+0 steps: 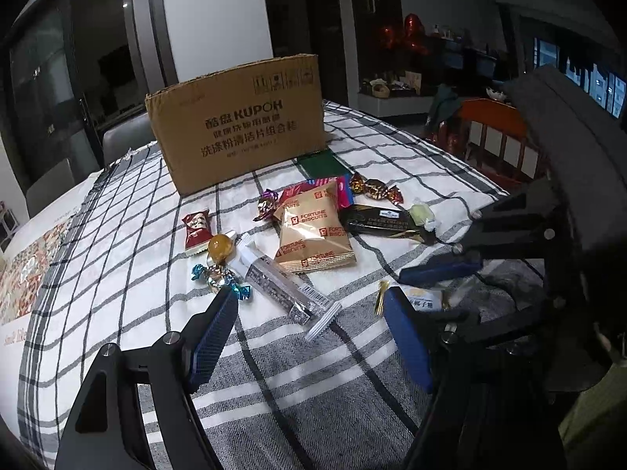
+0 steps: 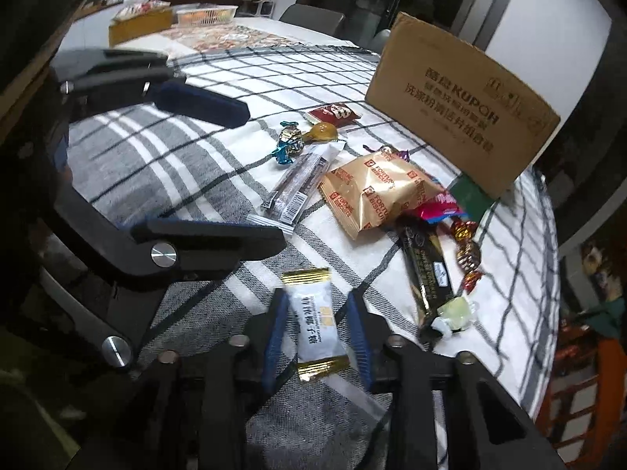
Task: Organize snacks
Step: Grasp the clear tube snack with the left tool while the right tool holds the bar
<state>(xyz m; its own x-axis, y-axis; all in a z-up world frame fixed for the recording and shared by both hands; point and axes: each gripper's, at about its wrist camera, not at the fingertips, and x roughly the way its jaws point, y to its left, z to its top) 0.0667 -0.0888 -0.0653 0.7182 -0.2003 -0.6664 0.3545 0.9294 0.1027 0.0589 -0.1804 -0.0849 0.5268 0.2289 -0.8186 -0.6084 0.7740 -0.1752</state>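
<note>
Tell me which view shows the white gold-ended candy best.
Right wrist view: the white candy lies centred between the right gripper fingers, label and both gold ends visible. Left wrist view shows only a sliver of it, mostly hidden behind the left gripper's right-hand finger.

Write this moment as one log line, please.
right fingers: shut on white candy | left fingers: open, empty, above cloth | box: upright behind snacks
</note>
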